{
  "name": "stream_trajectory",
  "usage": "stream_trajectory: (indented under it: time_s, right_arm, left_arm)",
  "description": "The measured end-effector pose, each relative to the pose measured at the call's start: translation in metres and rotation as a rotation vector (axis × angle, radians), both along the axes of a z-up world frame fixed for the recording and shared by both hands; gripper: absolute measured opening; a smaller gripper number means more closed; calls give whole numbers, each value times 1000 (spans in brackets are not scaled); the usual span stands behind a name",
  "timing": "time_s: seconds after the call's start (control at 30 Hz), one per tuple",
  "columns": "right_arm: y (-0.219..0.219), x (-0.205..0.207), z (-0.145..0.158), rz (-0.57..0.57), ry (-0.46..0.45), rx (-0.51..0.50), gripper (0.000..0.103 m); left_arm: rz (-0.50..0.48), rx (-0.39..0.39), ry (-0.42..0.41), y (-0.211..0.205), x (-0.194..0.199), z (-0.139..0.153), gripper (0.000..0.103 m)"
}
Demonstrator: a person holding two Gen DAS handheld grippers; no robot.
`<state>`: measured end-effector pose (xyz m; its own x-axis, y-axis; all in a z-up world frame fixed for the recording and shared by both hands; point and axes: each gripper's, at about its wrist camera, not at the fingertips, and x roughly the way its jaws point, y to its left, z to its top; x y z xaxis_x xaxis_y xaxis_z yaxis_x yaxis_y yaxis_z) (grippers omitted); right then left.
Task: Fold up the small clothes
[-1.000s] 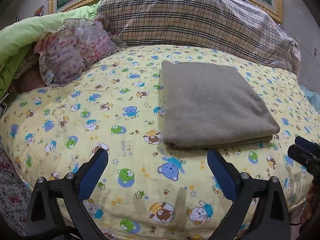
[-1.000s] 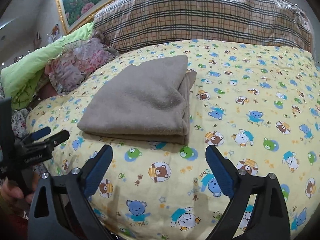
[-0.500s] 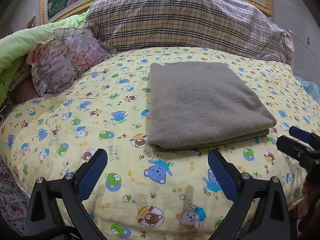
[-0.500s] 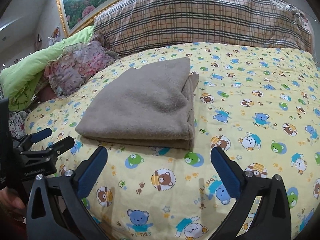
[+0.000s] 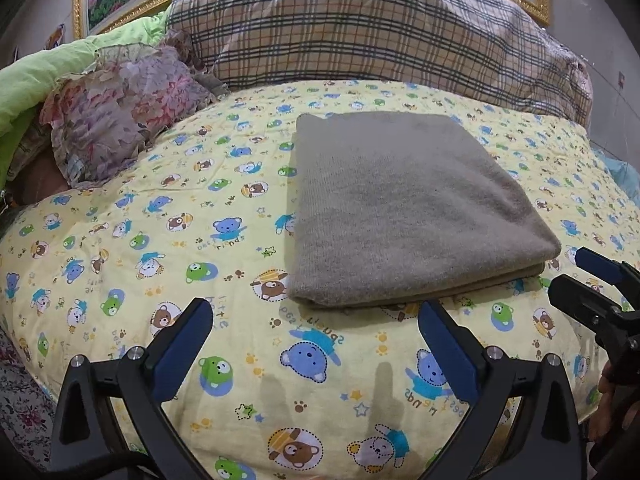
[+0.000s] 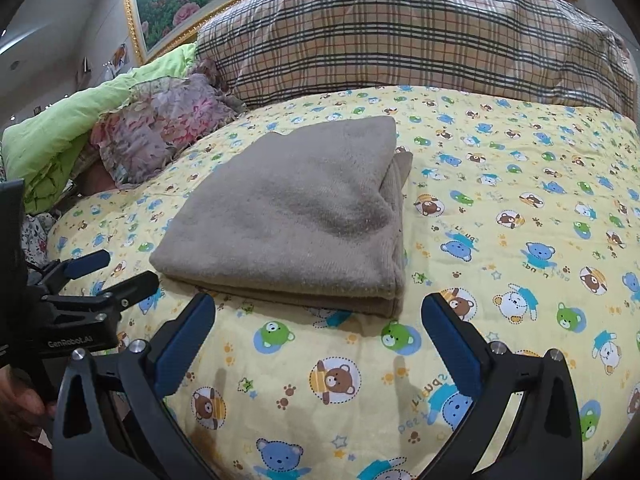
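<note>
A grey-brown knitted garment (image 5: pixel 404 208) (image 6: pixel 296 216) lies folded into a neat rectangle on the yellow bear-print quilt (image 5: pixel 180 240) (image 6: pixel 520 208). My left gripper (image 5: pixel 316 316) hovers open just short of the garment's near edge, with nothing between its blue pads. Facing the same near edge from the other side, my right gripper (image 6: pixel 318 308) is also open and empty. Each gripper shows in the other's view: the right one (image 5: pixel 592 280) at the right edge, the left one (image 6: pixel 104 272) at the left edge. Neither touches the garment.
A large plaid pillow (image 5: pixel 360 32) (image 6: pixel 400 32) spans the back of the bed. A floral ruffled cushion (image 5: pixel 120 112) (image 6: pixel 160 124) and a green blanket (image 5: pixel 48 76) (image 6: pixel 60 136) lie at the back left. A gilt-framed picture (image 6: pixel 160 12) hangs behind.
The right gripper's jaws have spread a little wider. Both views have shifted slightly, so the folded garment now sits a bit lower and closer to the fingers.
</note>
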<state>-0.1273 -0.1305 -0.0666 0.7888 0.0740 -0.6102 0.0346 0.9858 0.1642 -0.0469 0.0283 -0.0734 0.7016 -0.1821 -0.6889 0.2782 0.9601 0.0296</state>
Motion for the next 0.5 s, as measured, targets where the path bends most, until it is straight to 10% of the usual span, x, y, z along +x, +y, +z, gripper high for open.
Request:
stream_trajectory:
  time_s: [0.5]
  right_arm:
    - [6, 3, -4, 2, 10, 8, 103]
  left_arm:
    - [20, -13, 22, 5, 7, -3, 103]
